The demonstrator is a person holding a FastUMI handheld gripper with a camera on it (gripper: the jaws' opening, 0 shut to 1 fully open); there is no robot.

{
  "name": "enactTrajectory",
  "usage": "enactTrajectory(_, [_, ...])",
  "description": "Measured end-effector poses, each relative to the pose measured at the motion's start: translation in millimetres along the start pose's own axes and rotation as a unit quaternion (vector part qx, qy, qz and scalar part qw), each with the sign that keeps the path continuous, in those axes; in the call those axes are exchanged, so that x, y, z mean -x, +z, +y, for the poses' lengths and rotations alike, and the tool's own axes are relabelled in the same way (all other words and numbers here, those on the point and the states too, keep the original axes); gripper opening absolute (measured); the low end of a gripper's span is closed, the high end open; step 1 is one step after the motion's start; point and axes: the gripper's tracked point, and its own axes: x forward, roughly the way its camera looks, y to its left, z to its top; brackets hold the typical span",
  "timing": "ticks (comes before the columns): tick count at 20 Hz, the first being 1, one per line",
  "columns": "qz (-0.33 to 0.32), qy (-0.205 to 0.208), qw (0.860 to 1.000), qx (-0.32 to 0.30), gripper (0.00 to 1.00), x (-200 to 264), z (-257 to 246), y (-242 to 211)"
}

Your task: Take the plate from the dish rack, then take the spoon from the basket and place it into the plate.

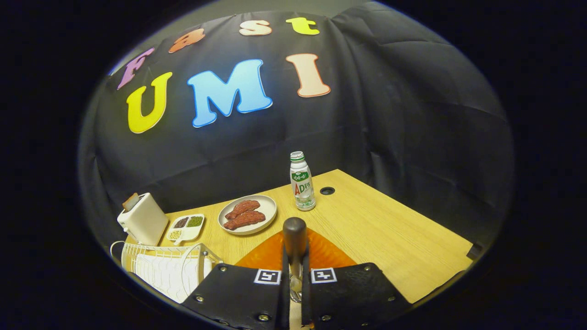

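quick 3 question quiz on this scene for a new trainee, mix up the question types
1. True or false: the gripper fingers are shut on the spoon.
2. What lies under the spoon? A) orange plate B) toaster C) dish rack
3. What stands beyond the plate of meat, near the table's hole?

Key: 1 true; 2 A; 3 the bottle.

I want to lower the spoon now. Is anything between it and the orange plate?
Nothing visible. The gripper is shut on the spoon, handle up, right above the orange plate. The meat dish and bottle stand beyond it.
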Motion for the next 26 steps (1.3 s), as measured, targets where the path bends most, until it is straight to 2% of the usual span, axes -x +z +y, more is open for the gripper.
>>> enactTrajectory(12, [-0.044,0.001,0.997,0.06,0.1,40.6,28.7,51.3])
enactTrajectory(16, [-0.059,0.008,0.994,0.095,0.1,65.6,56.9,65.9])
enactTrajectory(21, [-0.058,0.036,0.989,0.13,0.1,102.3,114.6,55.8])
enactTrajectory(26, [-0.043,0.095,0.983,0.154,0.1,145.9,181.8,21.2])
